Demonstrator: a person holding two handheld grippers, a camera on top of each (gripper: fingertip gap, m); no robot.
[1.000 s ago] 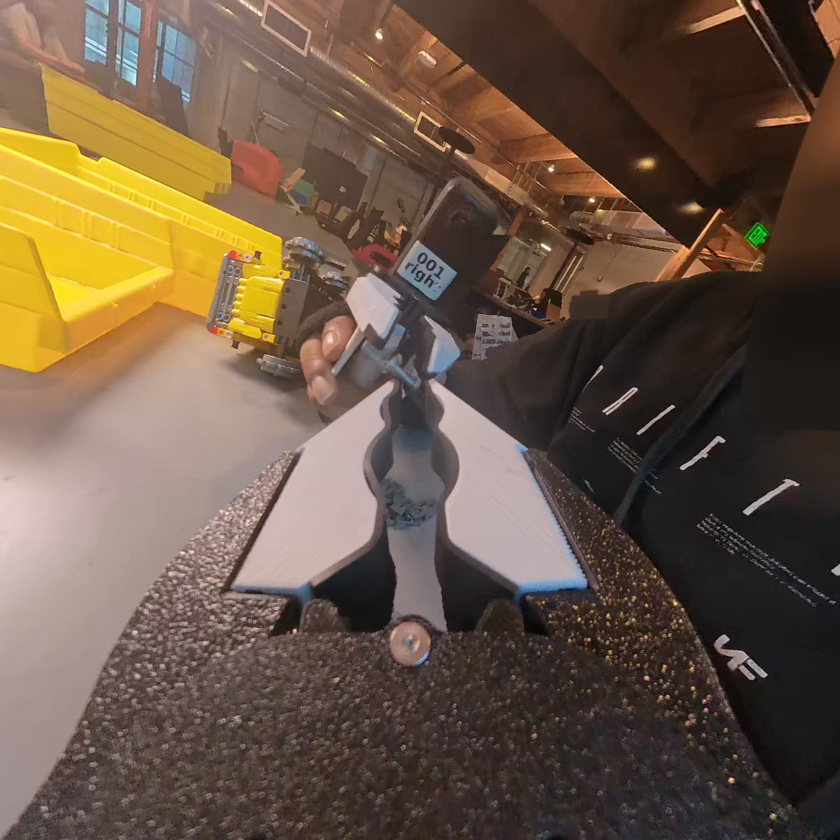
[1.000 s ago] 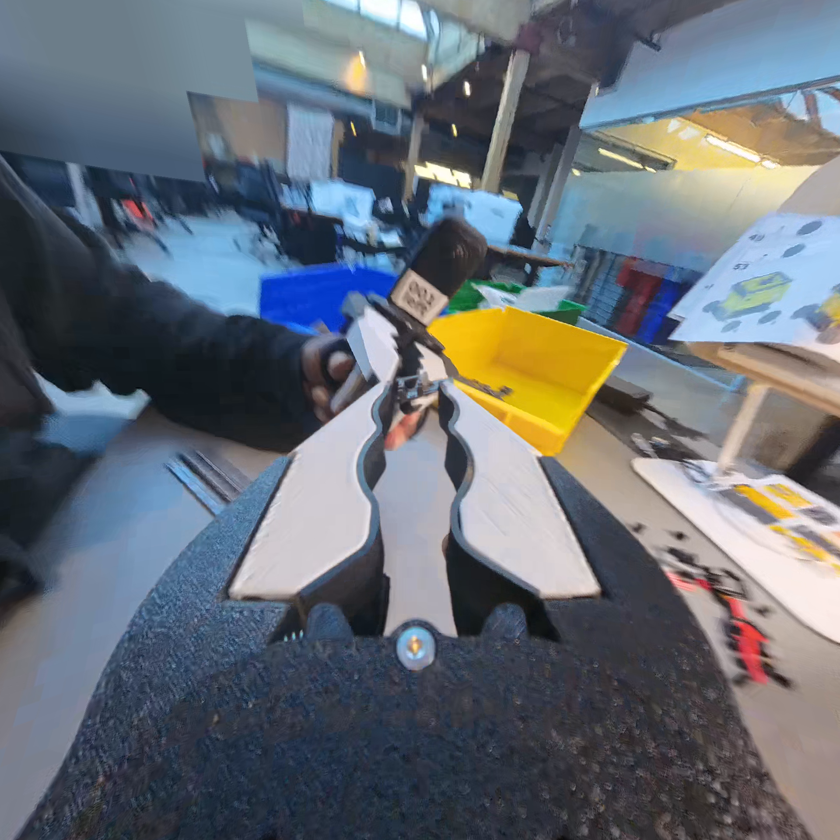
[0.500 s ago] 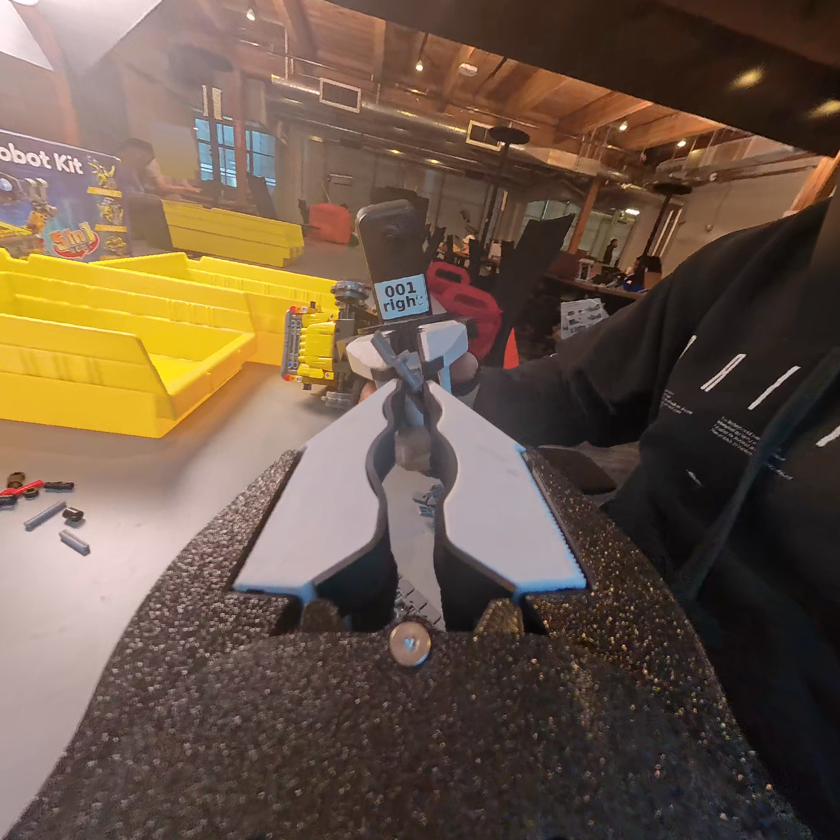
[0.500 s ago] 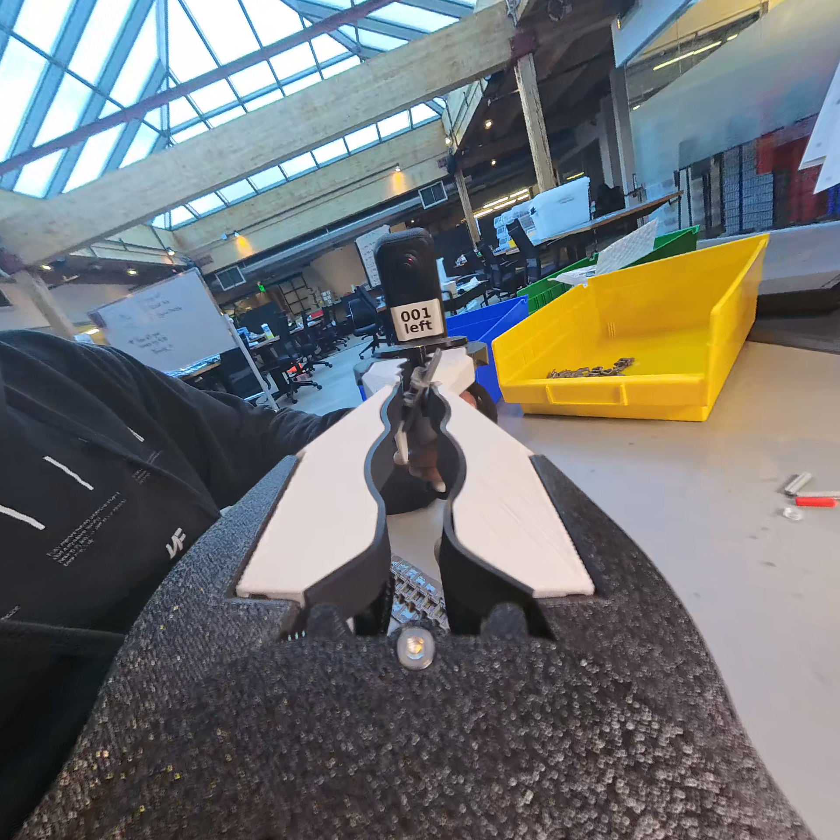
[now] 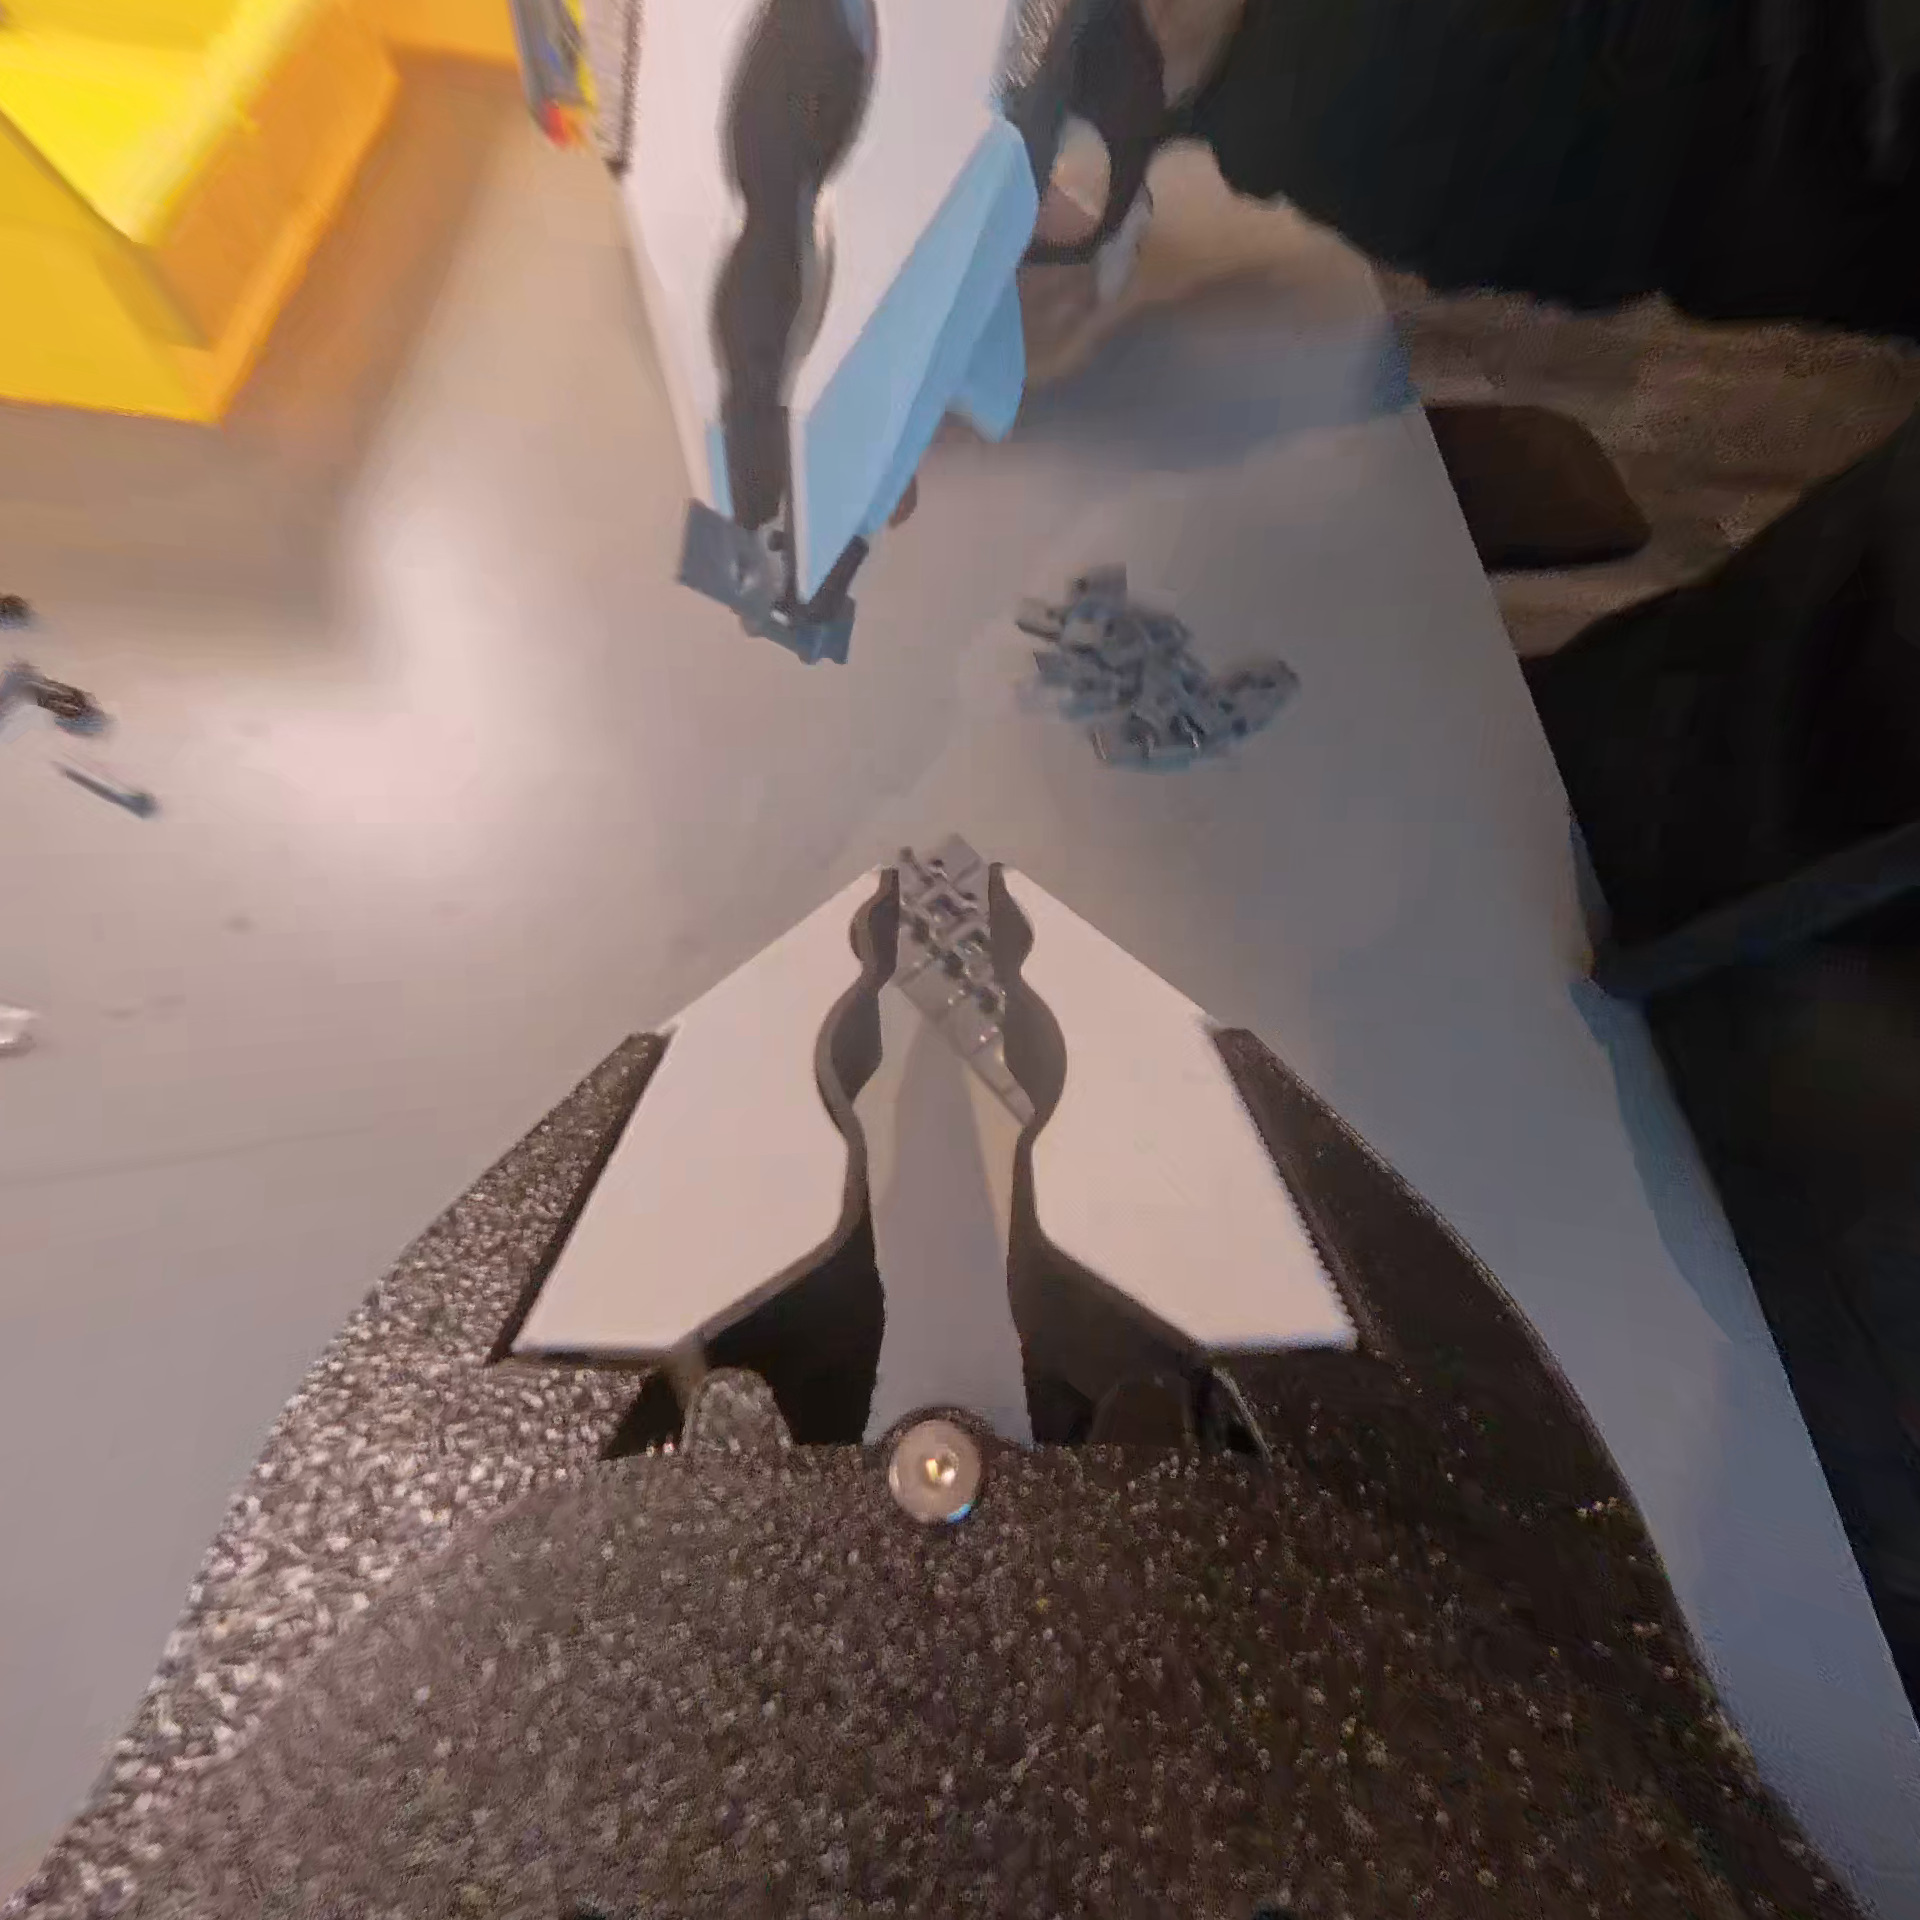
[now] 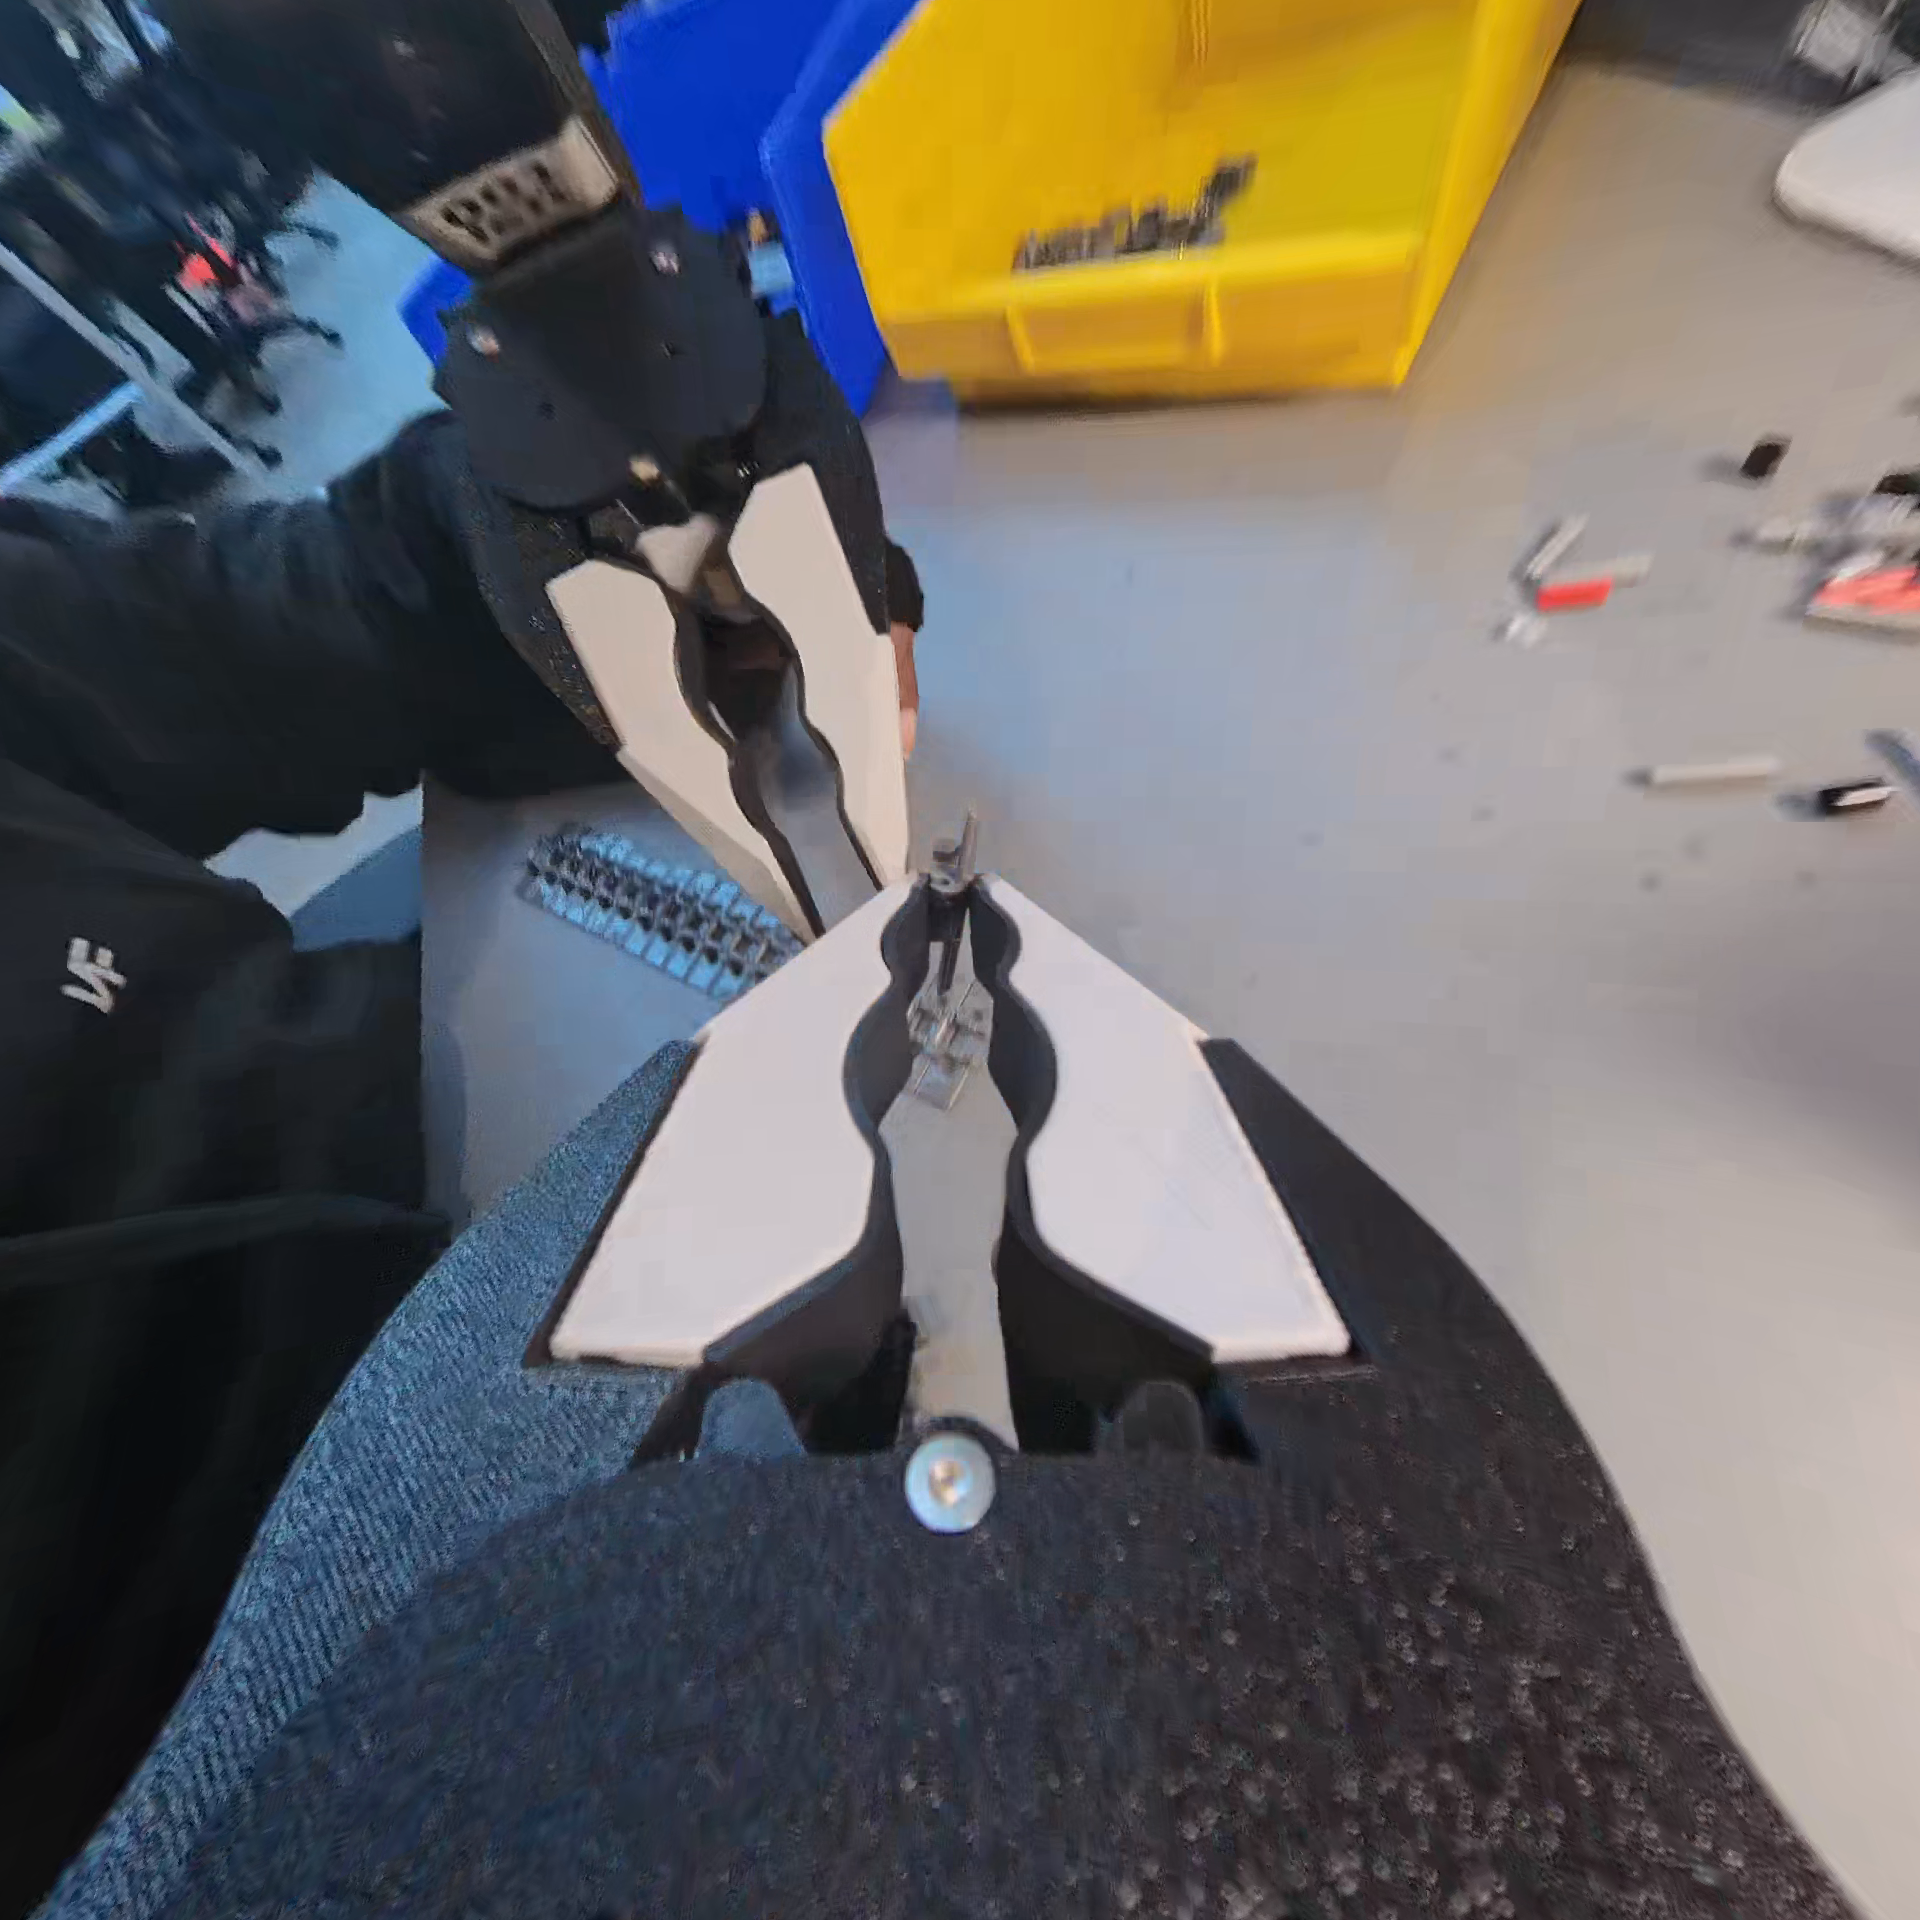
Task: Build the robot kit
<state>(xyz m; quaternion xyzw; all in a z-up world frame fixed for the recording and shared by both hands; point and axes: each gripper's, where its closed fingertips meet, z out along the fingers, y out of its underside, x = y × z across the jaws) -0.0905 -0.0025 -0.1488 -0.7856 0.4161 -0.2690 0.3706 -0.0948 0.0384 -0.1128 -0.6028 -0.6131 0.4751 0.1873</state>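
Note:
My left gripper [image 5: 940, 878] is shut on one end of a grey track strip [image 5: 951, 961] made of linked pieces, low over the grey table [image 5: 416, 987]. In the right wrist view the strip [image 6: 649, 914] lies along the table behind the left gripper [image 6: 847, 899]. My right gripper [image 6: 951, 883] is shut on a small grey track link [image 6: 943, 1023] with a thin end poking past the tips. In the left wrist view the right gripper [image 5: 774, 603] points down, a short way beyond my left tips. A pile of loose grey links [image 5: 1153, 681] lies to the right.
A yellow bin [image 6: 1143, 187] and a blue bin [image 6: 707, 135] stand at the back. Small loose parts [image 6: 1558, 592] are scattered to the right. Another yellow bin [image 5: 156, 208] is at the far left. The table edge [image 5: 1538, 831] and a person's dark sleeve [image 6: 260, 644] are close by. Left tips to right tips: about 5 centimeters.
Both grippers have tipped down from facing each other in the air to pointing at the table. Their tips, which met before, now sit slightly apart. Both views are motion-blurred.

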